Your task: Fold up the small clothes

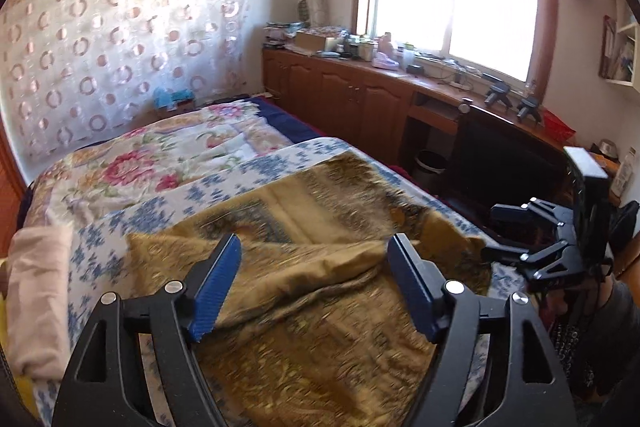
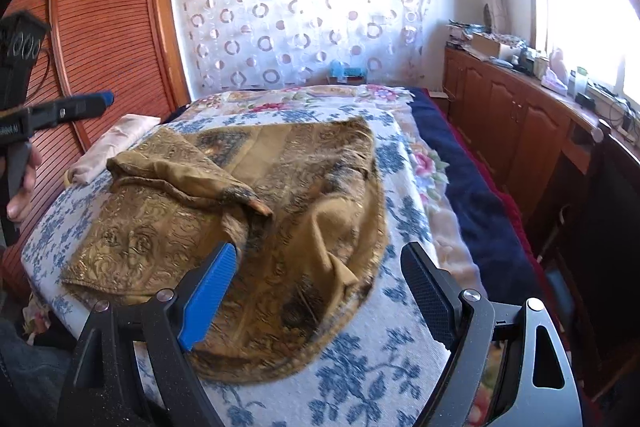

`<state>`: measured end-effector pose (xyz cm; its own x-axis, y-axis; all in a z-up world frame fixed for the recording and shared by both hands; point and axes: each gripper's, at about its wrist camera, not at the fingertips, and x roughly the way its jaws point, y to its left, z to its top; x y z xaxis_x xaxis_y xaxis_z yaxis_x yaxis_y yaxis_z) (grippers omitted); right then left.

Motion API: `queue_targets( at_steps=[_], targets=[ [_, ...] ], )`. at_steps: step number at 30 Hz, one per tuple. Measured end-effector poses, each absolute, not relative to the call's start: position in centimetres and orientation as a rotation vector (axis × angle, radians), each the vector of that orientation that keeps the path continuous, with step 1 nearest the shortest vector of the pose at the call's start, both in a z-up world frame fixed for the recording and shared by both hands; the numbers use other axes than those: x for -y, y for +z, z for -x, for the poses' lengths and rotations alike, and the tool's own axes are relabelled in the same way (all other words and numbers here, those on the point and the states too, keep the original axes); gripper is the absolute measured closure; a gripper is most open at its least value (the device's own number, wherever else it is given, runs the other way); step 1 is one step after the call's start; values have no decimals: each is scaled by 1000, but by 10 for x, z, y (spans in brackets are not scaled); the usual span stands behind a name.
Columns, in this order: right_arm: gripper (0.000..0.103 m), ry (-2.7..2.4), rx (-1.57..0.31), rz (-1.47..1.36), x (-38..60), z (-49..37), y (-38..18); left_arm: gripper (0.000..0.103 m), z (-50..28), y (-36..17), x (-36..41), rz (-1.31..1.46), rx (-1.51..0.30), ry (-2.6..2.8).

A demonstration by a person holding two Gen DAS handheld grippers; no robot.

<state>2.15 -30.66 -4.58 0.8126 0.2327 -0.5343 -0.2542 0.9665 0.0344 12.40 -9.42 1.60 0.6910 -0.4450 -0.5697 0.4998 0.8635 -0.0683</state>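
Gold-brown brocade, a small garment (image 2: 240, 211), lies spread on the blue-flowered cover (image 2: 360, 367) of the bed, one corner already thrown across its middle in a loose, ridged flap. My left gripper (image 1: 314, 283) hangs over the near part of the cloth with jaws apart and nothing between the pads; no earlier look tells me more. My right gripper (image 2: 316, 291) is also spread wide and empty, poised above the rounded hem nearest me.

What worries me is that flap: it sits puffed, not flat, so a careless pinch could catch both layers and drag the fold askew, or pull the flowered cover up with it. The left view is smeared, so I cannot be sure how many layers lie beneath those pads.

Room is fair. The cloth stays well inside the cover's edges. A pink folded piece (image 2: 112, 147) lies near its far left corner, and the wooden cabinets (image 2: 520, 115) stand well apart, right.
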Motion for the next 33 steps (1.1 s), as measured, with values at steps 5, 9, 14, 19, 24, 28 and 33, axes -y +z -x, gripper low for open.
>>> queue_targets(
  at_steps=[5,9,14,19,24,28,33],
  targets=[
    [18,318,-585,79,291,-46,-45,26,-120,-4,60,-52,-647,-462],
    [18,374,-624,145,271,-68,-46,26,-117,-16,42,-23,-661,-425],
    [21,425,-671,253,242,-96,-50,26,-112,-25,26,0,-668,-398],
    [25,451,-732,314,226,-126,-59,26,-107,-32,17,9,-680,-389],
    [44,479,-788,330,218,-148,-64,26,-105,-39,8,28,-686,-384],
    [91,510,-805,295,220,-156,-61,26,-105,-42,3,45,-692,-377],
    [95,550,-691,192,235,-131,-29,26,-105,-42,0,60,-689,-372]
  ],
)
